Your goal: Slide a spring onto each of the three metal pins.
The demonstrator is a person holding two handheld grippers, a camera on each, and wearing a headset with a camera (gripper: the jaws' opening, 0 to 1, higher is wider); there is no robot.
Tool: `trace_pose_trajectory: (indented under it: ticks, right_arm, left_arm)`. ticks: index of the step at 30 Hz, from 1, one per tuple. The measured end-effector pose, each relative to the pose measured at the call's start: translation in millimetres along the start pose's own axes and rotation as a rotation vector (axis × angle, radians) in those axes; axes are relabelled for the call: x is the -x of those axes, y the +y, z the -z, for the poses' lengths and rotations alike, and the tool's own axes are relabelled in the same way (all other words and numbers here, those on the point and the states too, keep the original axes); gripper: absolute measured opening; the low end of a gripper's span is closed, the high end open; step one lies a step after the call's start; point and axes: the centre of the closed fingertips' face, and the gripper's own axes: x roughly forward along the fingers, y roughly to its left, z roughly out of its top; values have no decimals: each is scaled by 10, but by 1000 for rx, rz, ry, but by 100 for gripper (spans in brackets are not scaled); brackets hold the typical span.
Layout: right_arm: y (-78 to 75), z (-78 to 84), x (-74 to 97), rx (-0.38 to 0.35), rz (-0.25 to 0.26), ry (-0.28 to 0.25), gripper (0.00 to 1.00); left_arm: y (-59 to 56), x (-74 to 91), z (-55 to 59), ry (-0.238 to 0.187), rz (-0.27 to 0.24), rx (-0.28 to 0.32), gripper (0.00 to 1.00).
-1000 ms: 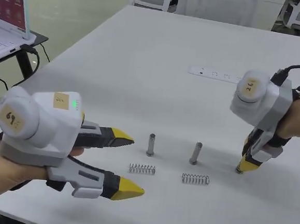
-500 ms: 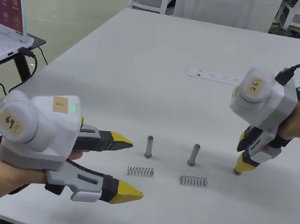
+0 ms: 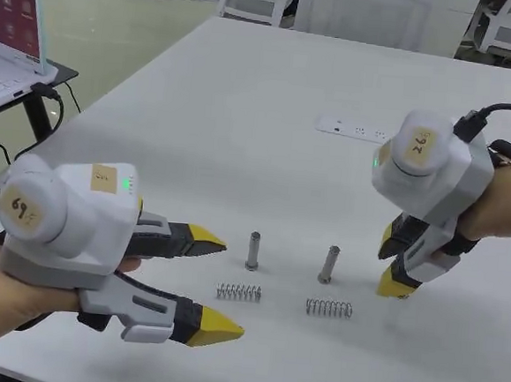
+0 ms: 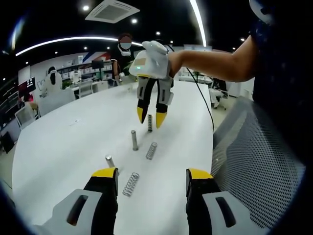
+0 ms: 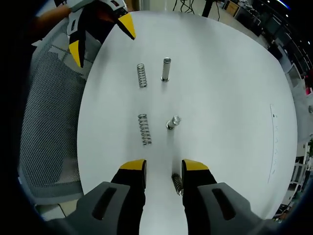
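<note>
Your head view looked steeply down at the pins (image 3: 253,250) from close above; the two gripper views faced them from opposite ends.

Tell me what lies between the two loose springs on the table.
Nothing: in the head view the table is bare between one spring and the other spring.

Both of mine: white-grey shells, black jaws, yellow tips.
Left tongs (image 3: 234,285): round rear cap marked "69", with a tan sticker and green light on top.
Right tongs (image 3: 389,271): cap marked "26", green light on the side, black cable (image 3: 469,126) off the rear.
My sleeve (image 4: 279,58): dark blue.
</note>
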Motion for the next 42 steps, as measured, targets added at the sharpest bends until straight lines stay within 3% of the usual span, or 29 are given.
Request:
trace_pose_trajectory:
  ticks: [8,19,42]
  right_arm:
    - [125,-113,-96,37,-26,-2,24]
    - [161,-152,-271,57,-49,3,20]
    - [188,-115,-488,99,-55,34,11]
  left_arm:
    - [-3,-1,-3,1,0,-4,50]
    - [-6,-6,-9,-2,3,-8,50]
    - [-24,-22,-24,-5,17,-13,49]
